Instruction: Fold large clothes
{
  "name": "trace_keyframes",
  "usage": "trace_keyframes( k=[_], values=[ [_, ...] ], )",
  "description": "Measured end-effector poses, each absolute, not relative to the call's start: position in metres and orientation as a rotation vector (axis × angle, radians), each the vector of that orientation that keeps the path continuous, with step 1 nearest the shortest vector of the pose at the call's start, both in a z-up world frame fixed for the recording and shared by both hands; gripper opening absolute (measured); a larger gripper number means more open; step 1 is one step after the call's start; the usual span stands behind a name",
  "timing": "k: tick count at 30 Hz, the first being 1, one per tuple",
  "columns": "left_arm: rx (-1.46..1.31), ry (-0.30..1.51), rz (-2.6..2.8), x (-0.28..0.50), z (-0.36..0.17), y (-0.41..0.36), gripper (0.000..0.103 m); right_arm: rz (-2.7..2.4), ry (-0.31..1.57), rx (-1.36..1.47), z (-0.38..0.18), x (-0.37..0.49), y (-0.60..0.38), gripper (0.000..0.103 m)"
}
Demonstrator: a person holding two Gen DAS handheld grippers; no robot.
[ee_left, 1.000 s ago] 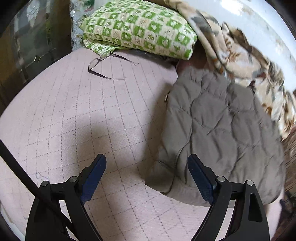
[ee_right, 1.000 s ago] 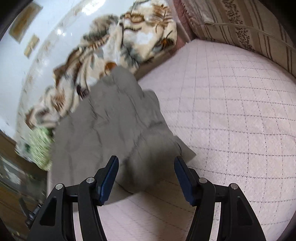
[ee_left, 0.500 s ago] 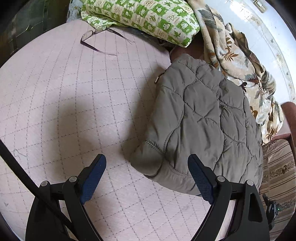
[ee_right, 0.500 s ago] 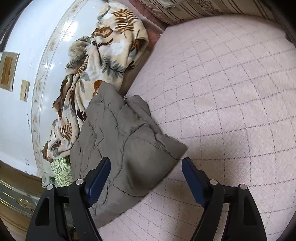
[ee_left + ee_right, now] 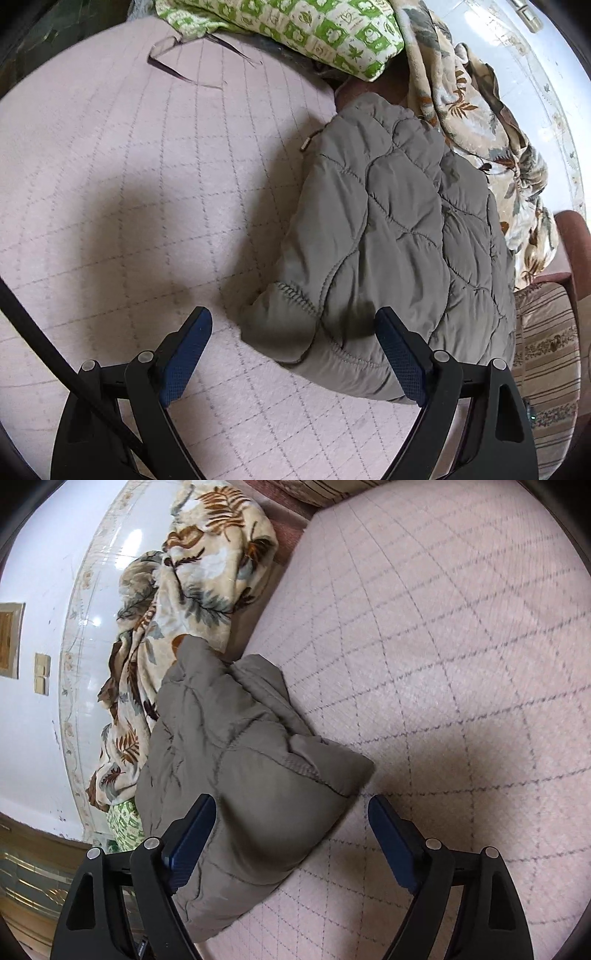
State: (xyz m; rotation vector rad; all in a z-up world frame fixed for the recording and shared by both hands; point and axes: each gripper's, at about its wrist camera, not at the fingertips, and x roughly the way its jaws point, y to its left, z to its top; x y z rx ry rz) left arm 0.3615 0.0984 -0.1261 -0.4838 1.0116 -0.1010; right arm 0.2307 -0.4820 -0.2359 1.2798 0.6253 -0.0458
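Observation:
A grey-brown quilted jacket (image 5: 388, 221) lies folded into a thick bundle on the pink quilted bedcover (image 5: 129, 184). My left gripper (image 5: 291, 317) hangs open just over the bundle's near corner, its right finger above the fabric, no pad pressing. In the right wrist view the jacket (image 5: 240, 757) lies at the left, one rounded corner reaching between the fingers. The jaws of my right gripper (image 5: 291, 803) are opening; its left pad is close beside the cloth, the right pad stands apart over the bedcover (image 5: 443, 664).
A green patterned pillow (image 5: 314, 26) and eyeglasses (image 5: 177, 55) lie at the bed's far end. A floral blanket (image 5: 480, 110) is heaped behind the jacket against the white wall (image 5: 37, 590). A striped cushion (image 5: 546, 332) lies at the right.
Both grippers have come down closer to the jacket. The right gripper's jaws have widened and its view has rolled. The jacket now lies still instead of blurred.

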Motion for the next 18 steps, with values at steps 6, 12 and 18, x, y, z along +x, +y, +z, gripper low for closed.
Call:
trace_keyframes(
  k=[6, 12, 18],
  values=[
    [-0.514, 1.002, -0.16, 0.379, -0.139, 0.097, 0.089, -0.035, 0.595, 1.292, -0.24, 0.24, -0.482, 0.091],
    [-0.595, 1.02, -0.253, 0.407, -0.162, 0.101, 0.098, -0.029, 0.581, 1.277, -0.24, 0.254, -0.481, 0.099],
    [-0.533, 1.009, -0.326, 0.417, -0.156, 0.089, 0.076, 0.035, 0.6, 1.218, -0.238, 0.276, -0.474, 0.077]
  ],
)
